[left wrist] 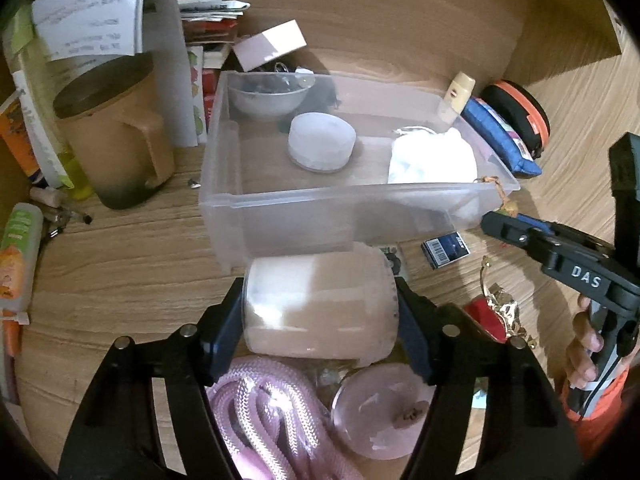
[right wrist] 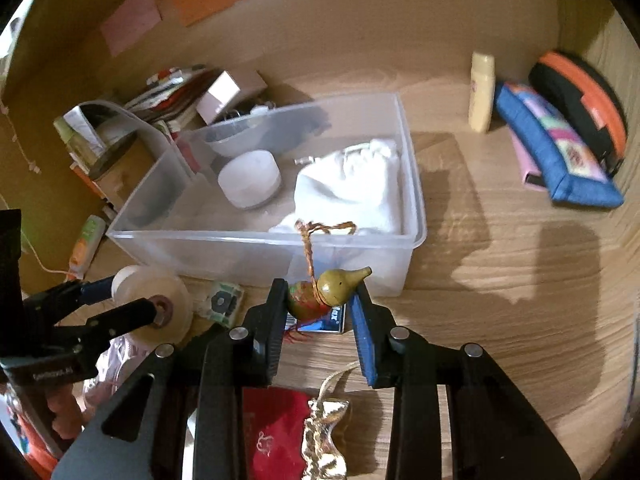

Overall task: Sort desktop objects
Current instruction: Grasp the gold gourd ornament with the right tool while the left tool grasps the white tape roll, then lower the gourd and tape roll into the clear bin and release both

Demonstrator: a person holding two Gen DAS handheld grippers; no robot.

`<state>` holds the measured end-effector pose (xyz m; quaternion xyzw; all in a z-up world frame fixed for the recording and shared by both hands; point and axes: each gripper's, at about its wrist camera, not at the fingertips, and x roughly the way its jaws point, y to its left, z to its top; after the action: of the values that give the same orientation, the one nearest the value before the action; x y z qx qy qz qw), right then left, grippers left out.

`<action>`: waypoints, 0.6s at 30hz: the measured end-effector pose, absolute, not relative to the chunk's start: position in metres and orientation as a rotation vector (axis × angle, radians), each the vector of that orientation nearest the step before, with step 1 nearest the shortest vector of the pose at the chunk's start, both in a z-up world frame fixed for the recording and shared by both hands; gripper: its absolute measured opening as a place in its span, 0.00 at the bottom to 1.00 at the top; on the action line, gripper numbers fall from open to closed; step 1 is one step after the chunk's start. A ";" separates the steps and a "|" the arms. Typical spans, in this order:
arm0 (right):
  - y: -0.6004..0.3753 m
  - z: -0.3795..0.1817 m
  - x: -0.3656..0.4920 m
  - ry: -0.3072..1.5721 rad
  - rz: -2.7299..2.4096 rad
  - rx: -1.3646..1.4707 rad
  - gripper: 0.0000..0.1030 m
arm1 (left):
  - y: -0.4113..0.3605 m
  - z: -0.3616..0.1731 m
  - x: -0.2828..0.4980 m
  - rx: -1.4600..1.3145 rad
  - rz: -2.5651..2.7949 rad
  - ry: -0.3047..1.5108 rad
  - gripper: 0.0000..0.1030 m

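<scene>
Starting on the left: the left gripper (left wrist: 320, 312) has its jaws about half open and clamped on the two flat ends of a frosted, roll-shaped jar (left wrist: 320, 304) lying on its side, so it's got a proper hold of it. Right ahead of those jaws, pretty much touching the jar's far side, is the near wall of the clear plastic bin (left wrist: 280, 216). Inside the bin, further ahead, there's a round white tub (left wrist: 322, 142) and to its right a white cloth bag (left wrist: 432, 160). Behind the jaws, toward the camera, lie a coil of pink rope (left wrist: 272, 412) and a pinkish round lid (left wrist: 380, 408), both on the wooden desk (left wrist: 120, 272).

Moving right: the right gripper (right wrist: 320, 300) is nearly closed and is pinching a small painted gourd charm (right wrist: 328, 290), olive-yellow on top with red and green lower down. Its braided cord (right wrist: 310, 248) runs up ahead of the jaws and loops over the bin's near rim, right in front of the cloth bag. Under the jaws there's a little blue box (right wrist: 334, 320) flat on the desk, and behind them a red pouch (right wrist: 272, 432) with a crinkly gold thing (right wrist: 324, 436) just beside it. Way off to the right of the jaws, well apart, sit a cream bottle (right wrist: 482, 92), a blue pouch (right wrist: 560, 152) and an orange-and-black case (right wrist: 580, 100).
</scene>
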<state>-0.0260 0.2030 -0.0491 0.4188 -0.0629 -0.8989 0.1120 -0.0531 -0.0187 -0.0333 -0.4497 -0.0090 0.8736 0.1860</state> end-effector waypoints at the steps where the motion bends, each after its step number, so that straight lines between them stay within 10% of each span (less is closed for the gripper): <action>1: 0.203 -0.046 -0.025 -0.176 -2.648 1.216 0.27 | -0.020 -0.033 -0.053 -1.265 2.463 -0.028 0.67; 18: 0.203 0.005 -0.021 -0.077 -2.759 1.004 0.27 | -0.024 0.029 -0.046 -1.058 2.548 -0.051 0.67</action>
<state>-0.0210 0.2033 0.0051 0.3400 -0.0262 -0.9345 0.1023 -0.0461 -0.0235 0.0294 -0.3766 -0.0183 0.9065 0.1899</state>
